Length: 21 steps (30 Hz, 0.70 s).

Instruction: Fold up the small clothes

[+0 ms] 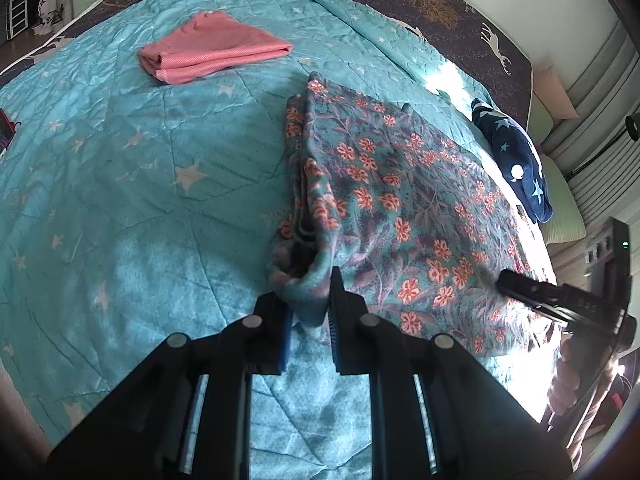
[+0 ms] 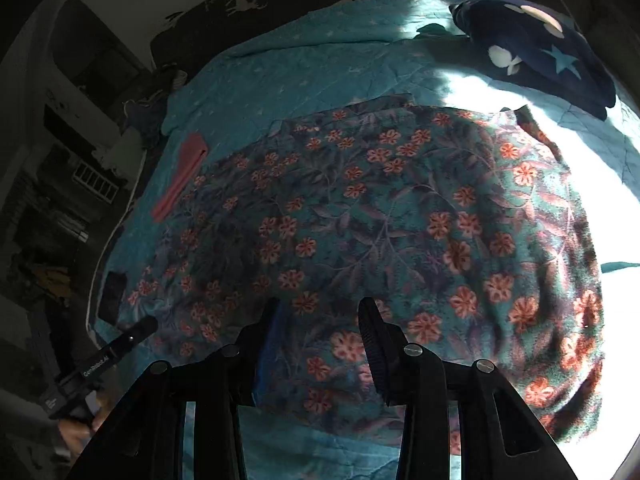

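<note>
A teal floral garment with orange flowers (image 1: 400,200) lies folded on the teal star quilt (image 1: 120,160). My left gripper (image 1: 310,300) has its fingers around the garment's near left corner, and the cloth bunches between them. In the right wrist view the same garment (image 2: 380,220) fills the middle. My right gripper (image 2: 318,320) is open, its fingers resting over the garment's near edge. The right gripper also shows in the left wrist view (image 1: 540,292) at the garment's right edge. The left gripper shows in the right wrist view (image 2: 120,344) at lower left.
A folded pink garment (image 1: 212,50) lies farther back on the quilt, also in the right wrist view (image 2: 180,172). A navy star-print garment (image 1: 516,160) sits at the right edge in bright sunlight. A dark deer-print sheet (image 1: 440,0) borders the quilt.
</note>
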Each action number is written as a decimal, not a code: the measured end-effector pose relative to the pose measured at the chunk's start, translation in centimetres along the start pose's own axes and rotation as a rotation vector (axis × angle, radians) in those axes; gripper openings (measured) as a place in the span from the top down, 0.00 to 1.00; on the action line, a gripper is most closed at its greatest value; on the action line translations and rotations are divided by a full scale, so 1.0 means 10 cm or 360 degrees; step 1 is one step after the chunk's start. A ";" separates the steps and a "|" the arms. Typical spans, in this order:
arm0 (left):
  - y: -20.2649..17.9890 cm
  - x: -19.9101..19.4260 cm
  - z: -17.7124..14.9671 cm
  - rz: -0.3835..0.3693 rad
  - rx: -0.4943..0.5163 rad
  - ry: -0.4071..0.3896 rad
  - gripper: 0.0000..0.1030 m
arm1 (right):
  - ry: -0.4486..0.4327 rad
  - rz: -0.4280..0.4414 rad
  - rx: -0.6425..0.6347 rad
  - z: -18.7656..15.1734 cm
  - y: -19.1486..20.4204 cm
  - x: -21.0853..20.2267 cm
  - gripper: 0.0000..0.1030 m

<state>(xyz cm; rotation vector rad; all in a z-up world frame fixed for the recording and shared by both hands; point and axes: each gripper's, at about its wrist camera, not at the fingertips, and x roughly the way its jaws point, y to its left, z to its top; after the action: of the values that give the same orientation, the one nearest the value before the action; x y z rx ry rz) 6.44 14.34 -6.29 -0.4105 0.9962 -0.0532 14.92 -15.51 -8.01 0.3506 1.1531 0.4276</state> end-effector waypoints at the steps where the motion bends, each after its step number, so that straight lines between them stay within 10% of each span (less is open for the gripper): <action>1: 0.00 -0.01 0.01 -0.0003 0.0000 -0.0002 0.83 | 0.0084 0.0037 -0.0003 0.01 0.00 0.17 0.62; 21: -0.23 -0.08 0.13 -0.0025 0.0070 -0.0086 0.90 | -0.0101 -0.0436 -0.0397 -0.33 0.51 -0.08 0.63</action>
<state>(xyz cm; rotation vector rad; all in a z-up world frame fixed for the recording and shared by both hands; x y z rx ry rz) 7.40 12.75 -4.20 -0.3773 0.9372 -0.0776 10.82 -11.31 -6.14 -0.0123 1.0541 0.3120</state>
